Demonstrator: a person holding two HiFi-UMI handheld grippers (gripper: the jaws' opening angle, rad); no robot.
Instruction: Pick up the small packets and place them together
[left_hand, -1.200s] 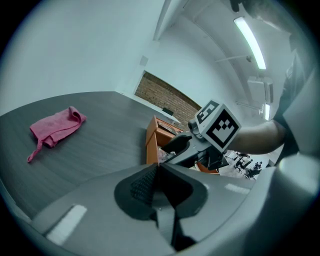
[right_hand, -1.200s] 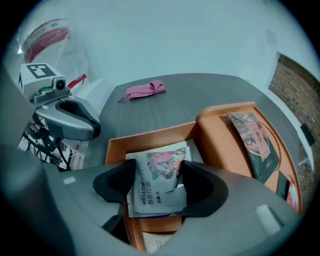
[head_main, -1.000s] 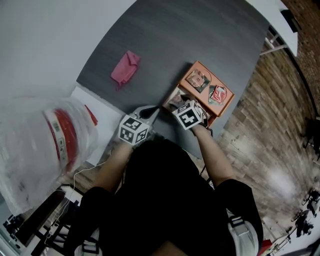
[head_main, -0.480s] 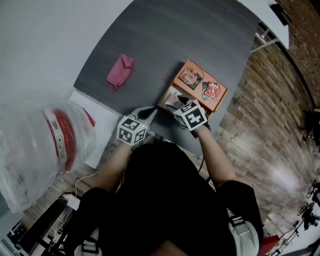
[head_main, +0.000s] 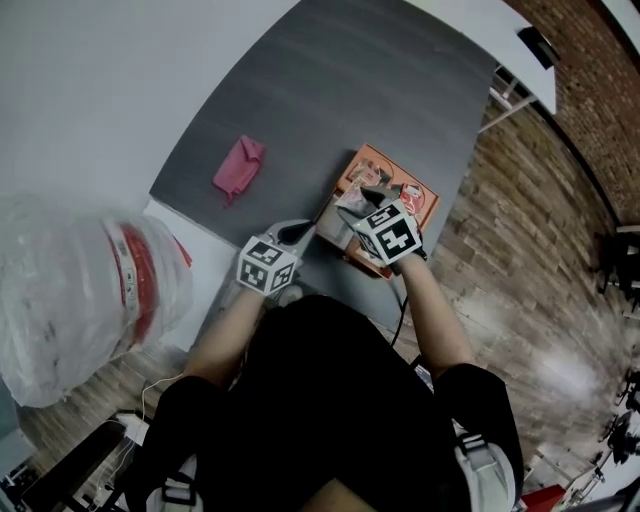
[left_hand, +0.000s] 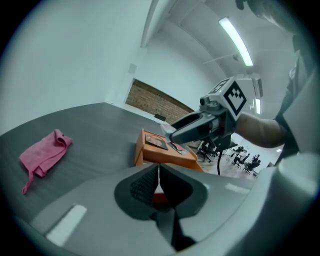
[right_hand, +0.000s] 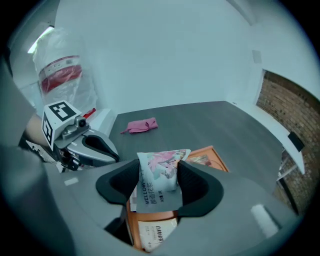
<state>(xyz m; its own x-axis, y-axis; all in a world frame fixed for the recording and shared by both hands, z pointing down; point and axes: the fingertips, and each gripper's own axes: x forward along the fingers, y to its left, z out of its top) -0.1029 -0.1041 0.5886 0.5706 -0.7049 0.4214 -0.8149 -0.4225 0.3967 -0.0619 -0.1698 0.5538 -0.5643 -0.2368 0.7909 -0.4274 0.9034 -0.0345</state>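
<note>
Lifted clear of the orange tray (left_hand: 161, 158) since a second earlier, the right tongs (right_hand: 158, 183) gripped a floral packet (right_hand: 161, 167) by its sides, likely to carry it beside the other packets (left_hand: 156, 142); the left tongs (left_hand: 159, 173) waited closed, empty, near the tray.

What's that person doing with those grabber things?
A person is gathering small packets with two handheld grippers. The right gripper holds a flowery packet above the orange tray, where other packets lie. The left gripper is shut and empty near the tray. A pink cloth lies further off.
</note>
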